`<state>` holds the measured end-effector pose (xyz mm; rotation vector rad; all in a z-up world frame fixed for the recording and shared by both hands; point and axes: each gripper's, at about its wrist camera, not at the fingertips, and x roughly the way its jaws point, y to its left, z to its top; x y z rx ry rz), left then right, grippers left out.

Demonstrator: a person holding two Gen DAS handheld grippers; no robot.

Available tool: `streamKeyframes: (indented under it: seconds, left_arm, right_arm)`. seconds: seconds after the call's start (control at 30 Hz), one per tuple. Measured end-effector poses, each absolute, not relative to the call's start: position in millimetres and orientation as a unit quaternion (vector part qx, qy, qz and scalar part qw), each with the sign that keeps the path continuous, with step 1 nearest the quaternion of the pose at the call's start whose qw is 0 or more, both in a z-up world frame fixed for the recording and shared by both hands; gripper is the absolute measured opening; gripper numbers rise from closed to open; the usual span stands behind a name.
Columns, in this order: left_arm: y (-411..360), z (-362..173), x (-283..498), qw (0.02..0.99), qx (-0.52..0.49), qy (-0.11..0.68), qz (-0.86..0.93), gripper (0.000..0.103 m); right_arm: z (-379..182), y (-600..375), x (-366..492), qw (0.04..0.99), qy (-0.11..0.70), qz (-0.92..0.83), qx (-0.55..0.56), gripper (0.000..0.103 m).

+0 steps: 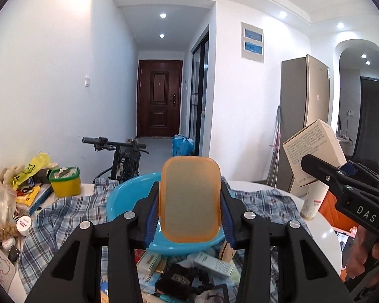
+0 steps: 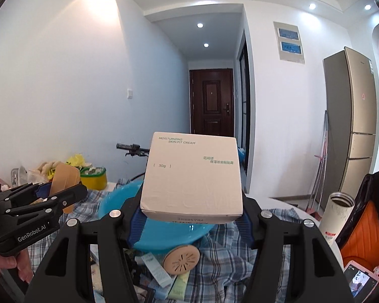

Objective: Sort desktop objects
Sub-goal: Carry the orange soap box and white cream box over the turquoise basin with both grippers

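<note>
Cream box (image 2: 192, 176) gripped aloft, orange lid (image 1: 189, 199) likewise

right claw (image 2: 190, 217) — gripping cream box (image 2: 192, 176)

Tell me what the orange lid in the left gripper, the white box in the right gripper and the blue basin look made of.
Orange lid: translucent plastic, matte; light shows through it. White box: thin matte cardboard, with printed text and sharp folded edges. Blue basin: probably glossy moulded plastic, given its smooth shiny rim.
</note>
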<state>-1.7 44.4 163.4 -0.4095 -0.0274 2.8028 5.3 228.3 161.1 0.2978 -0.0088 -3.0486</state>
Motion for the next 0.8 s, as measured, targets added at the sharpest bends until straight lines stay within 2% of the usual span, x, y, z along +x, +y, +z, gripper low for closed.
streamKeyframes:
  seconds: [0.27,0.8]
  left_arm:
    - [49.1,190.0,-14.6,0.165,-0.116,-0.014,0.979,0.045]
    - [50.3,167.9,-66.1,0.157,-0.143,-0.021,0.977,0.045]
  right_arm:
    - [177.6,226.8,-16.4,0.047,-0.003,-0.995,0.086,0.059]
    - [166.7,232.3,-67.1,0.046,-0.003,-0.992,0.117,0.059]
